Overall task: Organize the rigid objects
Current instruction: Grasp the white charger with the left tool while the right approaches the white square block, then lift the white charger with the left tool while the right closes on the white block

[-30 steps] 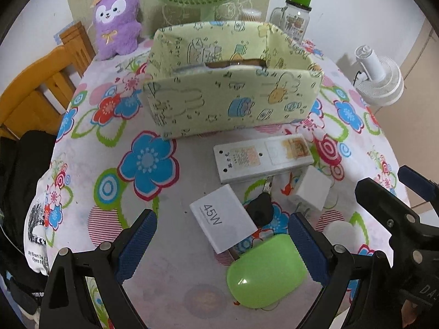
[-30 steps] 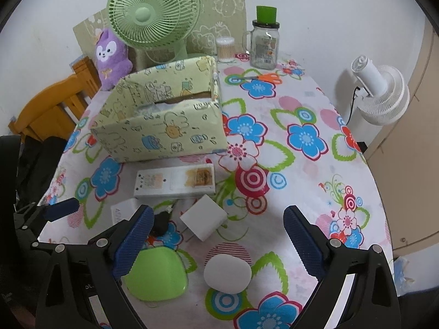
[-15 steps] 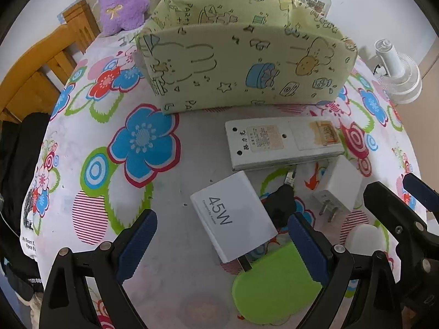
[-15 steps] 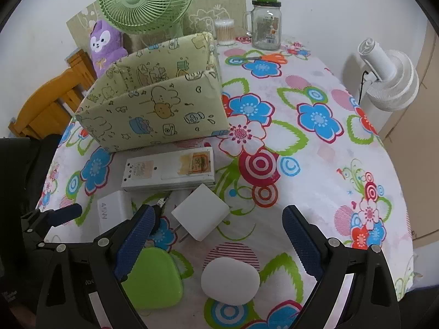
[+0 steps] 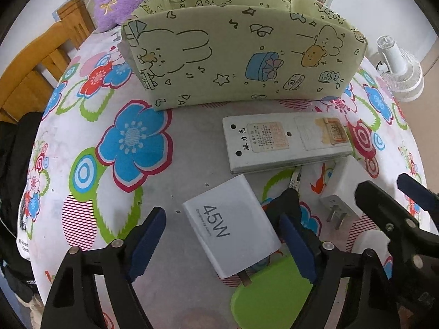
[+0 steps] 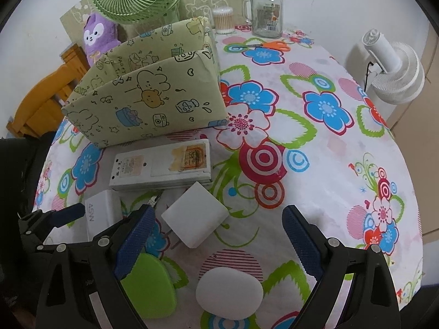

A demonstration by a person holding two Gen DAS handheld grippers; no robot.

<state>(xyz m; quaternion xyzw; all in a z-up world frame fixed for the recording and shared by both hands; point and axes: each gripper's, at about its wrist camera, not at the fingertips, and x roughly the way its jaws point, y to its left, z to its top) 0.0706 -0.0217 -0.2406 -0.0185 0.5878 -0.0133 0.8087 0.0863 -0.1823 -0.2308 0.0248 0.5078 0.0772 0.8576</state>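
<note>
Your left tongs (image 5: 222, 242) hung low over the flower-patterned bench (image 5: 82, 142), jaws apart and just closing in around the white square 45W charger (image 5: 231, 226). The pads flanked it without pressing. Your right tongs (image 6: 216, 242) stood wide open and empty above the smaller white plug adapter (image 6: 196, 220) and the white oval pebble-shaped case (image 6: 229, 292). A lime-green rounded case (image 5: 270, 294) lay nearest, touching the charger's prongs. Farther off sat the grey-white power strip (image 5: 285, 145), face down, and behind it the pale green cartoon-printed storage box (image 5: 241, 57).
</note>
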